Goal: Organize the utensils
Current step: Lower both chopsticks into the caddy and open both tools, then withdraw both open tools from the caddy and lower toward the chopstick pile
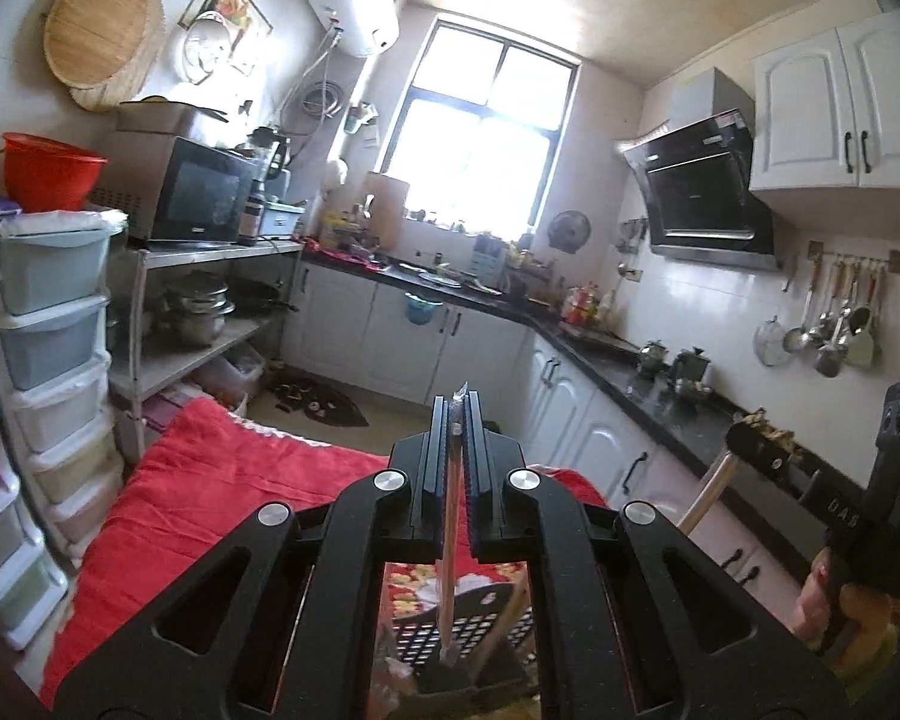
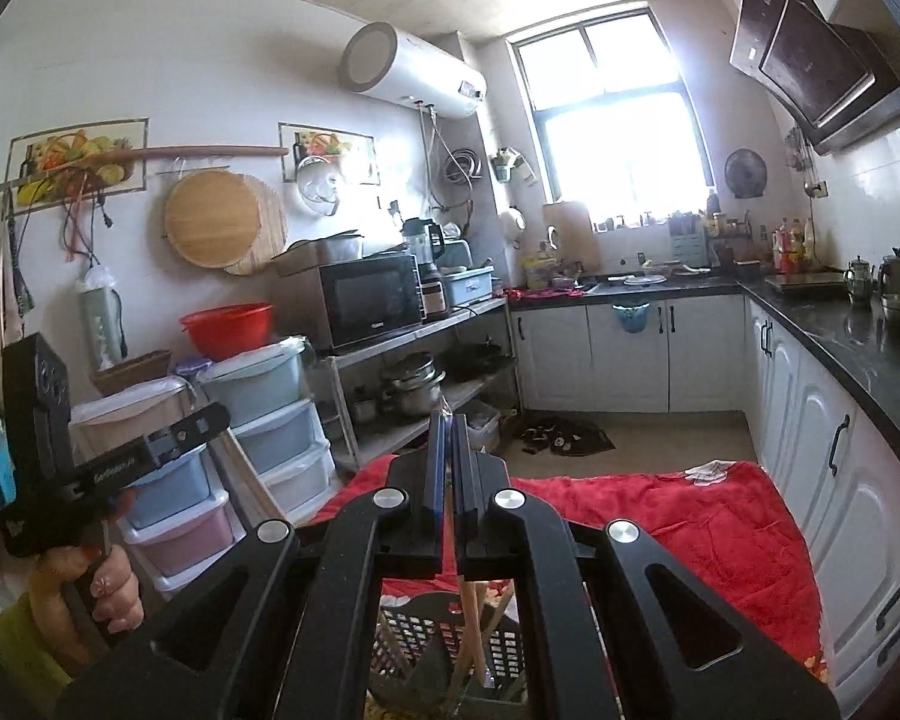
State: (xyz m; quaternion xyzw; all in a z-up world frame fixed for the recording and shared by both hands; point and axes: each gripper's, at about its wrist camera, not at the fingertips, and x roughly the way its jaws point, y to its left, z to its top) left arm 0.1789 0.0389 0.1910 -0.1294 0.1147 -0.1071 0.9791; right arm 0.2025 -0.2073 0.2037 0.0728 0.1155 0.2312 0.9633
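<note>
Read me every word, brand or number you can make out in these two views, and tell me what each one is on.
"UAB": other gripper's body, apparently mirrored or partial.
"GenRobot.ai"-like white lettering: other gripper's arm, barely legible.
Microwave brand under its door: too small.
Range hood stickers: blurred.
Water heater display: unreadable.
</note>
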